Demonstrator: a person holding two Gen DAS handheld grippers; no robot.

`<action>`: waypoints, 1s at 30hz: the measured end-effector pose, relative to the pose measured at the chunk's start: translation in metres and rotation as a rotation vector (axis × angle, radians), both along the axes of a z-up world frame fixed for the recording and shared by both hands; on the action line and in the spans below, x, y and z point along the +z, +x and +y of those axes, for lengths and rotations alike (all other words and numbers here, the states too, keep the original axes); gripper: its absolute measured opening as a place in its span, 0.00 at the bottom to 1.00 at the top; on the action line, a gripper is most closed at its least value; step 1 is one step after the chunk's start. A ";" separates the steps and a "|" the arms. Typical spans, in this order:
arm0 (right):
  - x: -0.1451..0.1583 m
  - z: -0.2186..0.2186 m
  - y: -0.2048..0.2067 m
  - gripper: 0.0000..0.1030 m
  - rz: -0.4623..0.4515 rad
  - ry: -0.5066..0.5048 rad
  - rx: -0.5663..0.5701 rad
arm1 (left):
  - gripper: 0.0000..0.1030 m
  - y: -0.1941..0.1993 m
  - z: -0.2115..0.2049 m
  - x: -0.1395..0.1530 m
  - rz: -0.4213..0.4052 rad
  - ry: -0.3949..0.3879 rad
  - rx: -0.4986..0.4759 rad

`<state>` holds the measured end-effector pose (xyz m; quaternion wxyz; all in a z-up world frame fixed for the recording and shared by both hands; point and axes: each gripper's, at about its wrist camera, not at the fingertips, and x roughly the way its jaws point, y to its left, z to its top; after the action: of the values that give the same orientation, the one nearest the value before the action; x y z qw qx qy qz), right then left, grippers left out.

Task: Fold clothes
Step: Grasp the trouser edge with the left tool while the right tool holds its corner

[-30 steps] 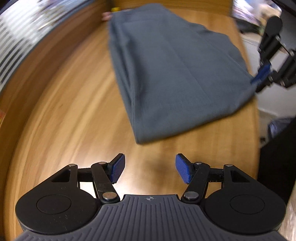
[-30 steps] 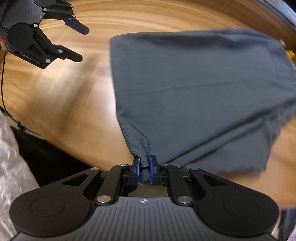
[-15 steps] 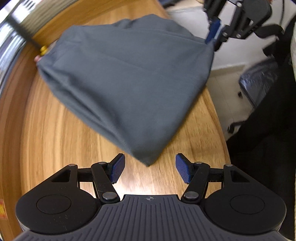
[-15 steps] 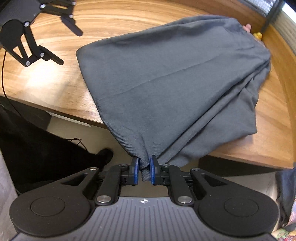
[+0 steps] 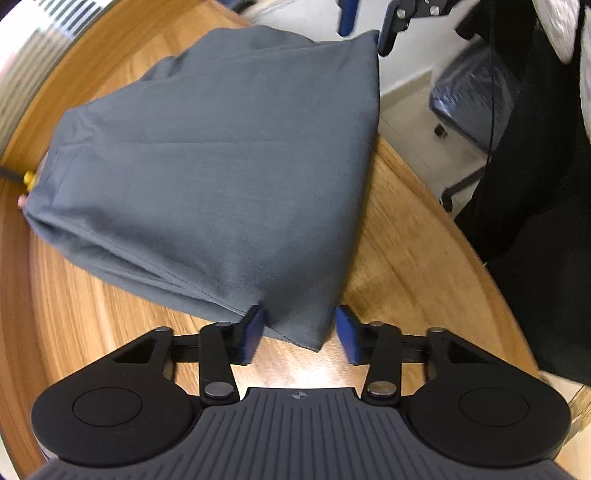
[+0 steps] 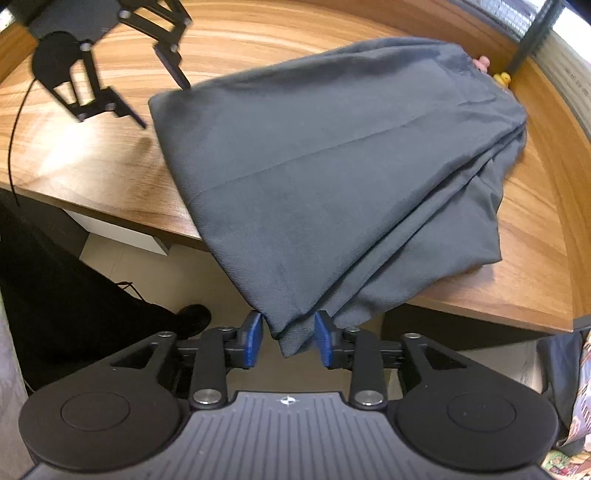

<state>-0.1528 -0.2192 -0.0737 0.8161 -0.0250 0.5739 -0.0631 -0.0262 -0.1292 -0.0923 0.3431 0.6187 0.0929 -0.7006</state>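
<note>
A folded grey garment (image 5: 221, 177) lies on the wooden table (image 5: 413, 258), one corner hanging past the table's edge (image 6: 314, 288). My left gripper (image 5: 299, 334) is open, its blue pads either side of the garment's near corner on the table. My right gripper (image 6: 288, 338) is open off the table's edge, and the hanging corner sits loosely between its pads. In the right wrist view the left gripper (image 6: 162, 92) is at the garment's far corner. In the left wrist view the right gripper (image 5: 365, 26) is at the garment's far end.
A small yellow object (image 6: 502, 78) and a pink one (image 6: 482, 63) sit at the garment's back edge by a raised rim. An office chair (image 5: 476, 99) and dark clothing (image 5: 535, 240) stand beyond the table's edge. Floor lies below my right gripper.
My right gripper has opened and let go of the garment corner. My left gripper has moved up to the garment's other near corner, which now lies between its open pads.
</note>
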 end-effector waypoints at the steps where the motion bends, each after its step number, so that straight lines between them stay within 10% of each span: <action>1: 0.000 0.002 -0.001 0.46 0.002 -0.010 0.010 | 0.42 0.000 0.000 -0.001 0.000 0.001 -0.012; 13: -0.014 0.026 0.005 0.55 0.027 -0.141 0.199 | 0.12 0.005 0.002 0.006 0.046 -0.071 -0.022; 22: -0.027 0.051 0.007 0.61 0.002 -0.350 0.436 | 0.11 0.025 -0.014 0.039 0.207 -0.125 0.201; 30: -0.008 0.045 0.034 0.61 -0.038 -0.239 0.393 | 0.11 0.029 -0.024 0.047 0.246 -0.123 0.274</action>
<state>-0.1188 -0.1738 -0.0817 0.8147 -0.2313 0.5309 0.0291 0.0029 -0.1531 -0.0450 0.4587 0.4879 0.1743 -0.7219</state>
